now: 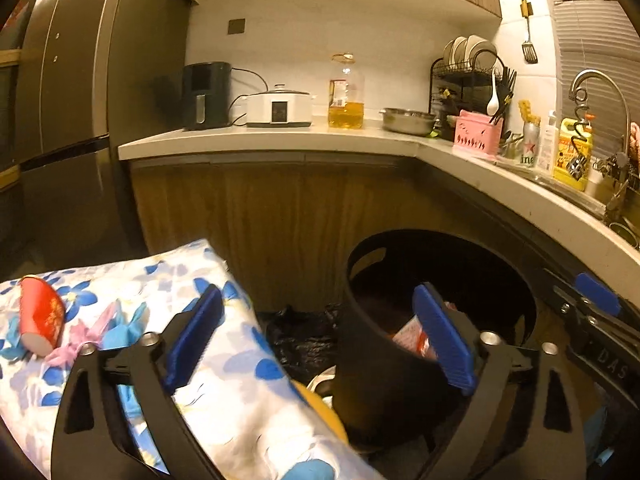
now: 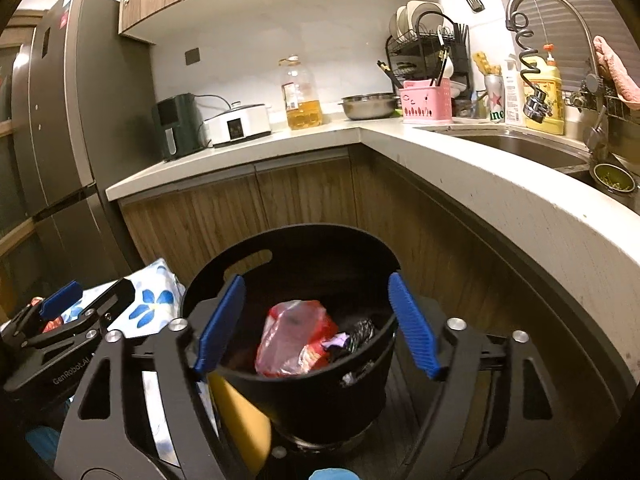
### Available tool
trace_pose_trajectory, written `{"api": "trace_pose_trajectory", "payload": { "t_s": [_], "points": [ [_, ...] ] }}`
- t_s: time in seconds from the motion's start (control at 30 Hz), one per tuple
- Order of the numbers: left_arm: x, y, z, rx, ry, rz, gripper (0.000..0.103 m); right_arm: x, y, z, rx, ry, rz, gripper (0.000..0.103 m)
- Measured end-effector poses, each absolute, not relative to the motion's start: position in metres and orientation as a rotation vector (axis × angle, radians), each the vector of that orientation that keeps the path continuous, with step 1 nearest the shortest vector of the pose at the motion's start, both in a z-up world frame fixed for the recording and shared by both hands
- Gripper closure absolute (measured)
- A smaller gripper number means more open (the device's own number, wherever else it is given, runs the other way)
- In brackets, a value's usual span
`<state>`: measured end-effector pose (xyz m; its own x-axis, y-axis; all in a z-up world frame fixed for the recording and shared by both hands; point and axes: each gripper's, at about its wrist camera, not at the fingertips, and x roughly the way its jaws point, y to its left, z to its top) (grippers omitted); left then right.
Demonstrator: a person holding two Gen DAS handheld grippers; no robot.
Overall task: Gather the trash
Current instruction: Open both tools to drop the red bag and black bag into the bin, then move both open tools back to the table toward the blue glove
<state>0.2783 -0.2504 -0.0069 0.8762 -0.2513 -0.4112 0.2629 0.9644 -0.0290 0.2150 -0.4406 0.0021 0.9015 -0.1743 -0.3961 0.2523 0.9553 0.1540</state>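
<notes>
A black trash bin (image 2: 304,392) stands on the floor by the counter corner; it holds a red-and-clear plastic bag (image 2: 294,338) and dark wrappers. My right gripper (image 2: 318,326) is open and empty, right above the bin's opening. My left gripper (image 1: 320,338) is open and empty, between the bin (image 1: 384,380) and a table with a blue-flowered cloth (image 1: 224,400). A red paper cup (image 1: 40,320) lies on its side on that cloth, with pink and blue wrappers (image 1: 100,334) beside it.
A black plastic bag (image 1: 298,340) lies on the floor behind the bin. A yellow object (image 2: 240,420) sits under the table edge. The L-shaped counter (image 2: 500,184) wraps the right side, with sink, oil bottle (image 2: 300,94) and appliances. A fridge (image 1: 60,120) stands at the left.
</notes>
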Motion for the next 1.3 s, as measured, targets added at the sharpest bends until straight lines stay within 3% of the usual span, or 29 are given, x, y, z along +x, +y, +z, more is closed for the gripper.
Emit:
{"api": "trace_pose_trajectory", "payload": {
  "t_s": [0.13,0.33,1.3],
  "points": [
    [0.265,-0.244,-0.010,0.053,0.415,-0.251,0.006,0.205,-0.431,-0.004,0.184,0.406,-0.241,0.010],
    [0.245,-0.226,-0.010,0.056,0.406,-0.220,0.006,0.191,-0.415,-0.013,0.156,0.442,-0.247,0.007],
    [0.148,-0.108,-0.023,-0.025,0.390,-0.051,0.006,0.138,-0.316,-0.010,0.091,0.428,-0.119,0.007]
  ]
}}
